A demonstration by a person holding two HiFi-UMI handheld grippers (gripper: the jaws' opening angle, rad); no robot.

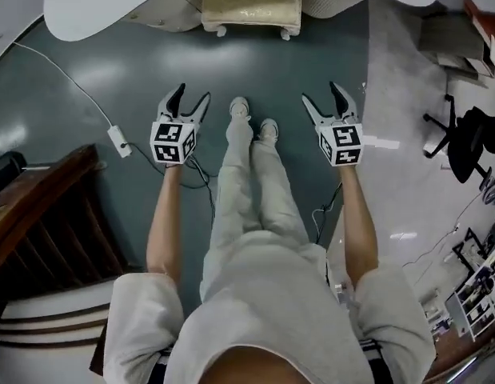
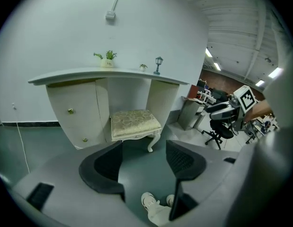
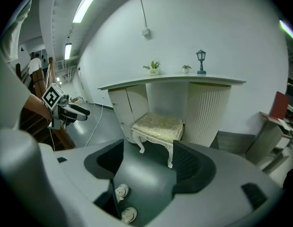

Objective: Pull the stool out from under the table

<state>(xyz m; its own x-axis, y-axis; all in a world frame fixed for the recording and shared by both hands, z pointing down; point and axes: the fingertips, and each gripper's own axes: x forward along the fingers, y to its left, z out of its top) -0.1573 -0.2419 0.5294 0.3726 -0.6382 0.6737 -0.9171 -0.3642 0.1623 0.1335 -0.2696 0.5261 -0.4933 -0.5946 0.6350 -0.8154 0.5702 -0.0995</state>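
Observation:
The stool [image 1: 251,5] has a cream patterned cushion and white curved legs. It stands tucked partly beneath the white table [image 1: 95,6], at the top of the head view. It is seen as the stool [image 2: 135,123] in the left gripper view and the stool [image 3: 158,126] in the right gripper view, some way ahead of both. My left gripper [image 1: 190,100] is open and empty, held over the floor left of my legs. My right gripper [image 1: 322,99] is open and empty too, right of my legs. Both are well short of the stool.
A dark wooden stair rail [image 1: 47,230] stands at lower left. A white cable with a switch box [image 1: 119,141] runs across the green floor. A black office chair [image 1: 463,146] and cluttered shelves are at the right. Small plants and a lamp figure [image 3: 200,62] stand on the table.

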